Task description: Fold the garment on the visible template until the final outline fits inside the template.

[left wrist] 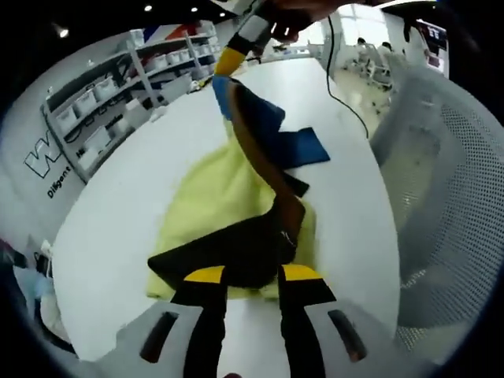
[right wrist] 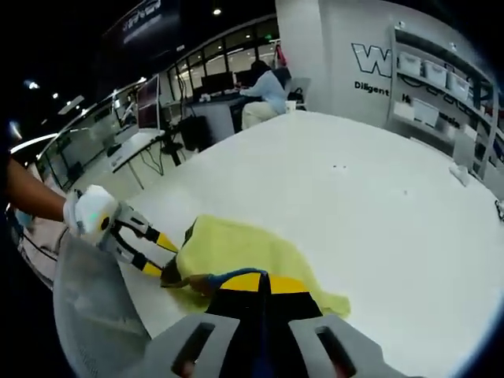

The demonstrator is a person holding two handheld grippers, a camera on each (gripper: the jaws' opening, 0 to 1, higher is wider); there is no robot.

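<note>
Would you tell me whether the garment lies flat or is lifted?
Lifted: both grippers hold the garment, one edge raised above the yellow template.

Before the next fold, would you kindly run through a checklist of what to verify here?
1. Left gripper shut on the dark garment: ok.
2. Right gripper gripping the garment's other edge: ok; it shows in the left gripper view, lifting the blue part.
3. Yellow cloth flat on the white table: not ok, rumpled.
4. Template outline visible: cannot tell.
5. Garment fully on the table: ok.
</note>
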